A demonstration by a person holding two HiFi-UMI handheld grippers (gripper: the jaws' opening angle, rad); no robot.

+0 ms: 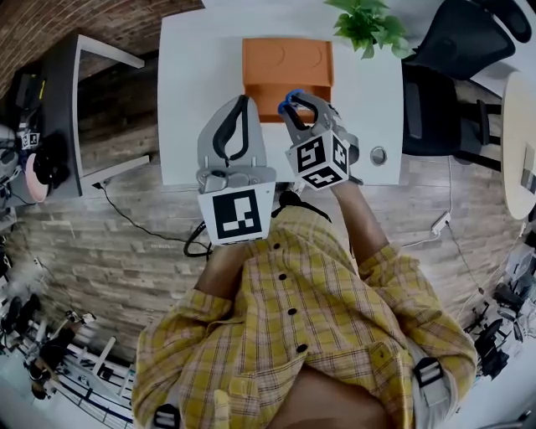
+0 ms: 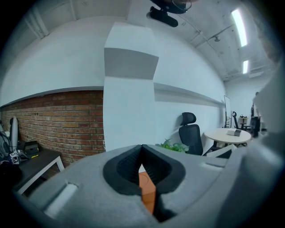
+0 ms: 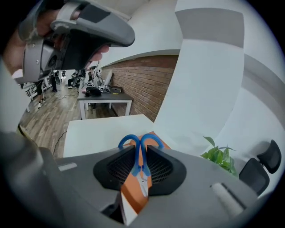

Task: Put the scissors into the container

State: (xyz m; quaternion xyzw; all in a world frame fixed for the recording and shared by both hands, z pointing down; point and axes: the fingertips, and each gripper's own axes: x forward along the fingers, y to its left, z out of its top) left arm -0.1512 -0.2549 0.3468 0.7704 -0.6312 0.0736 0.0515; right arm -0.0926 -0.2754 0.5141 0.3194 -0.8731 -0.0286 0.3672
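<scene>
Our right claw (image 3: pixel 141 153) pinches the scissors (image 3: pixel 135 160) near the pivot, with the blades hanging over the container (image 1: pixel 287 63) just beneath it. On so thin a hold, we think they could swivel or drop outside. Our left claw (image 2: pixel 142 149) is closed and empty.

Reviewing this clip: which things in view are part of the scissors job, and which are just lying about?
In the job: blue-handled metal scissors, gripped in the right claw; orange rectangular container on the white table.
Lying about: leafy green potted plant; black office chair; left claw, shut and empty.
</scene>
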